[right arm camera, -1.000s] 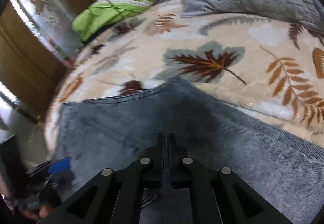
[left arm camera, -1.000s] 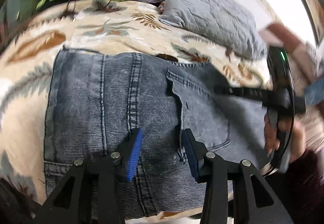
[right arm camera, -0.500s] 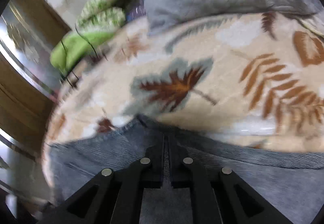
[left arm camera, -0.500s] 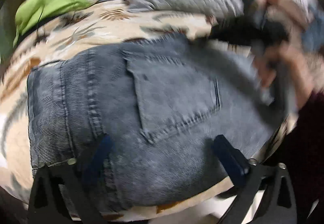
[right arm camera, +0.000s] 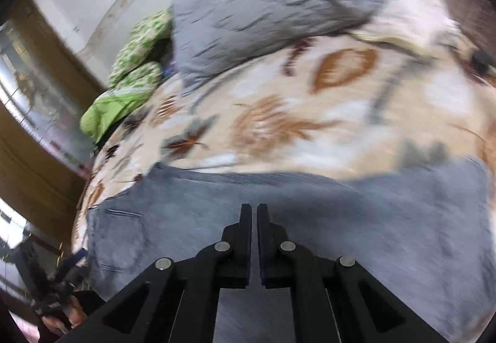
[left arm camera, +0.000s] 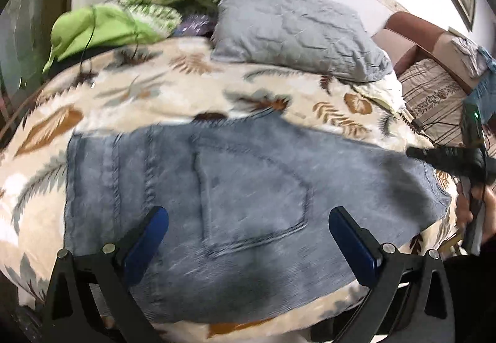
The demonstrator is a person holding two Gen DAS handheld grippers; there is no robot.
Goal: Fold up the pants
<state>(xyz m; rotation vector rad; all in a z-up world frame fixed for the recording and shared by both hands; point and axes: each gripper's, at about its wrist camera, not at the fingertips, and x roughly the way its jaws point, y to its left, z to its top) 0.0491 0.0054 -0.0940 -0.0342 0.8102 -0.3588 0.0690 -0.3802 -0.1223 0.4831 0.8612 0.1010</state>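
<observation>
Grey-blue denim pants [left arm camera: 248,194] lie folded flat on a leaf-patterned bedspread [left arm camera: 155,88], back pocket up. My left gripper [left arm camera: 248,237] hovers above the near edge of the pants, wide open and empty, blue pads apart. My right gripper [right arm camera: 253,219] is over the pants [right arm camera: 341,219], its fingers closed together with nothing visibly between them. It also shows at the right edge of the left wrist view [left arm camera: 449,157], over the right end of the pants.
A grey quilted pillow [left arm camera: 294,29] and green bedding [left arm camera: 102,29] lie at the head of the bed. A brown chair [left arm camera: 434,64] with cables stands at the right. A wooden wardrobe [right arm camera: 28,132] is at the left.
My left gripper opened wide and pulled back from the pants. My right gripper stayed closed and moved right along the pants; both views are blurred by motion.
</observation>
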